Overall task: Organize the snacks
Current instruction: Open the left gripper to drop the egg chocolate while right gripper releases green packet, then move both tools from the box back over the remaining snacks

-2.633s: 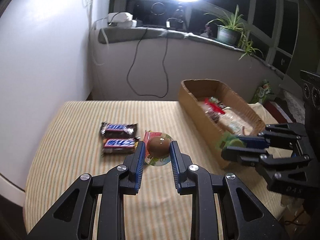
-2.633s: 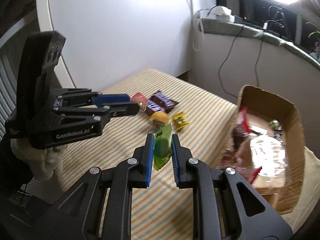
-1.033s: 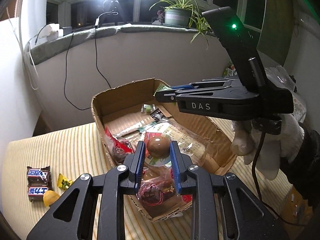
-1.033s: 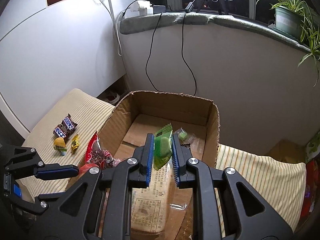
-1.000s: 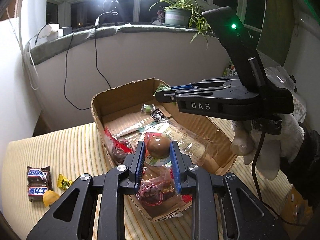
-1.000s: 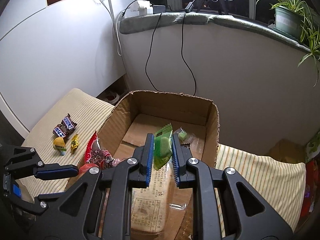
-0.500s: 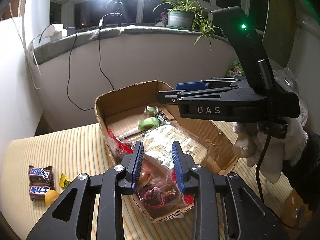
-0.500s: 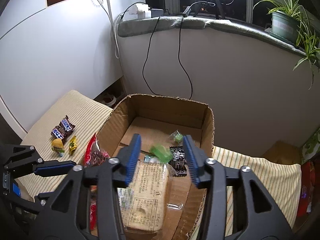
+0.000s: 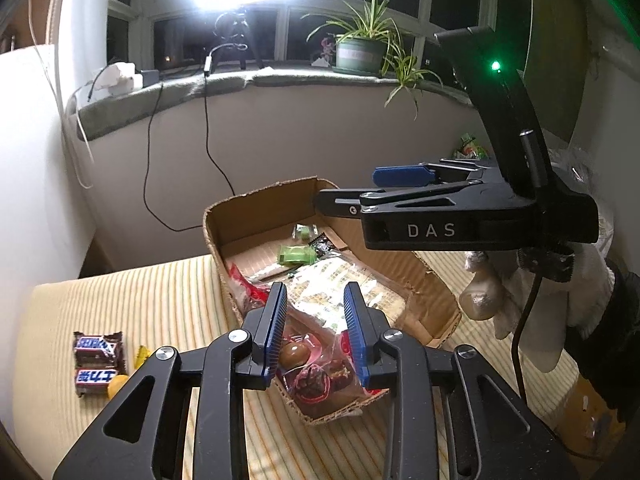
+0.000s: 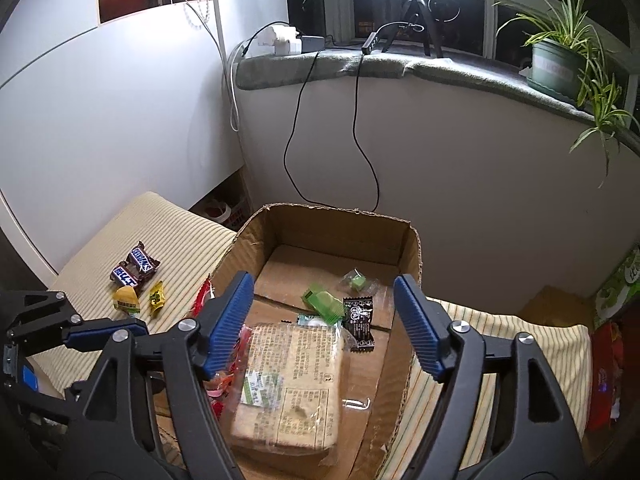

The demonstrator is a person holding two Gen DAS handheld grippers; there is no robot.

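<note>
Nearest in the left wrist view, the left gripper (image 9: 315,288) is held over the near end of the cardboard box (image 10: 336,212). Its blue pads are spread a little and nothing is pinched between them. A brown egg-shaped snack (image 9: 294,354) is seen just below them, lying among the red bags (image 9: 316,380) inside the box. The right gripper (image 10: 323,282) is held over the middle of the box. Its jaws have just been opening and are now spread wide, with nothing between them. The green packet (image 10: 322,300) lies loose on the box floor beyond the large cracker pack (image 10: 292,372), beside a black sachet (image 10: 358,320) and near a small green candy (image 10: 356,280). Both deliveries are therefore judged to be done, and the step in hand seems to be the withdrawal from the box. It is best done by lifting each tool straight up until the cardboard walls are cleared, so that no bag or flap is caught and dragged out. Farther to the left, on the striped cloth (image 10: 168,224), four things are not yet collected: two chocolate bars (image 10: 134,268) touching each other, a yellow snack (image 10: 127,299) and a yellow-green candy (image 10: 156,296) just beside them. Because they lie so close together, each should be approached with the jaws spread only as much as needed and taken across its narrow side, so that the neighbours are not pushed. Far behind, cables hang from the window sill, where a potted plant (image 10: 556,64) stands.
</note>
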